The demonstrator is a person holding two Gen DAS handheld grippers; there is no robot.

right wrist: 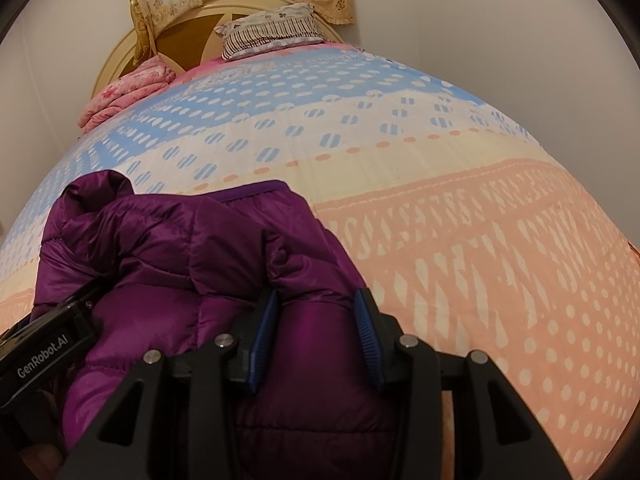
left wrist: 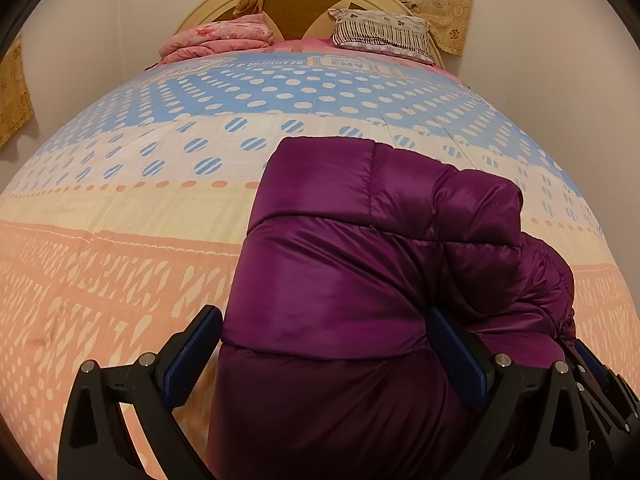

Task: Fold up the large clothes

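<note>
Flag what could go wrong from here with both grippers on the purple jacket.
1. The jacket is puffy and glossy; the right gripper pinches only a narrow ridge of it, which could slip out if pulled.
2. The left gripper straddles a wide, thick fold; its fingers may fail to close fully, or the fold may spring back.
3. Both grippers sit close together, so they could bump each other, and dragging the jacket could wrinkle the bedspread.

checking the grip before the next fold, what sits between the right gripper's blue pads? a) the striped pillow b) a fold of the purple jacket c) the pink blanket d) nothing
b: in the right wrist view the right gripper pinches a puffy fold of the purple jacket between its pads.
</note>
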